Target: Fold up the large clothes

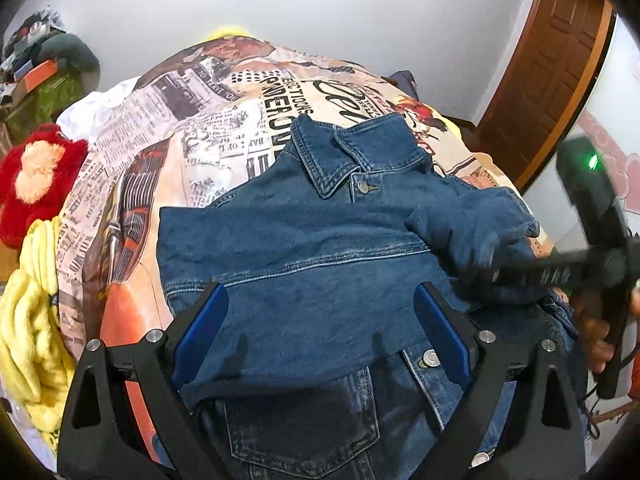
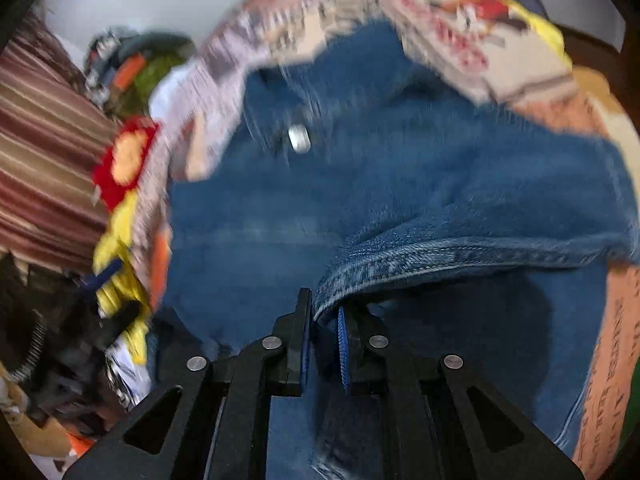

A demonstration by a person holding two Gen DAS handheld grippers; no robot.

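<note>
A blue denim jacket (image 1: 312,248) is laid on a bed covered by a newspaper-print sheet (image 1: 208,120), collar (image 1: 340,152) toward the far wall, front side up. 1 sleeve is folded flat across the chest from the left of the view; its cuff edge is seen near the lower middle of the left wrist view. A metal button (image 1: 363,186) is seen just below the collar, and another (image 1: 431,357) lower on the placket.

The left gripper (image 1: 320,328) is held above the jacket's folded sleeve, jaws spread wide, nothing between the blue pads (image 1: 202,330). Whether the fingertips touch the cloth cannot be told.

The right gripper (image 2: 323,320) is seen with jaws pressed nearly together, pinching a stitched denim hem of the jacket (image 2: 400,256); the cloth is drawn up from the pinch toward the right of the view. The right wrist view is heavily blurred. In the left wrist view the right gripper (image 1: 500,268) is seen as a dark blurred tool reaching in from the right over the jacket's other sleeve, with a hand (image 1: 600,332) behind it.

At the left edge of the bed a red plush toy (image 1: 36,176) and a yellow cloth (image 1: 32,320) are noted. A brown wooden door (image 1: 552,72) is seen at the right, beside a white wall (image 1: 360,12).
</note>
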